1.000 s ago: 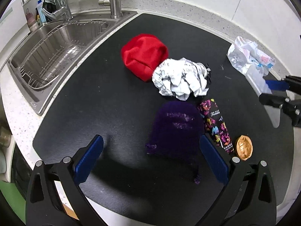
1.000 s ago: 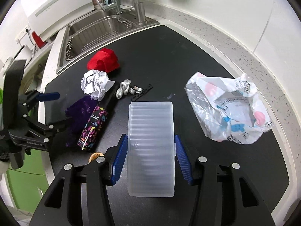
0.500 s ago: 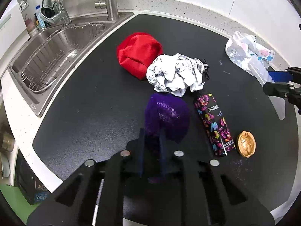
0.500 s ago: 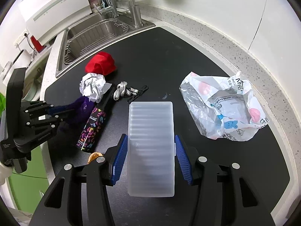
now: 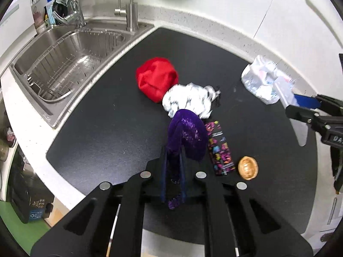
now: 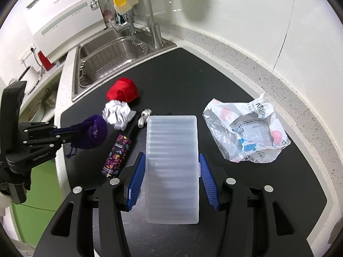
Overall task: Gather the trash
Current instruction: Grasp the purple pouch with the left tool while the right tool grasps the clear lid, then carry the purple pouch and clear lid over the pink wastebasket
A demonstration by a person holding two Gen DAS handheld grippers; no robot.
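The mat (image 5: 111, 115) lies bare between the sink (image 5: 64, 51) and the middle clutter, a wide lane; its far corner by the tap (image 5: 130, 10) is bare too. Down the middle the red cloth (image 5: 157, 81), crumpled paper (image 5: 188, 101), patterned box (image 5: 220, 150) and gold nut (image 5: 247, 168) stand close in a row, little gap between them. The plastic bag (image 6: 246, 130) fills the right side near the wall. Between bag and row, the clear box (image 6: 172, 167) in the right gripper (image 6: 171, 177) covers the mat. The purple pouch (image 6: 92, 131) hangs from the left gripper (image 6: 64, 131) above the mat's left edge.
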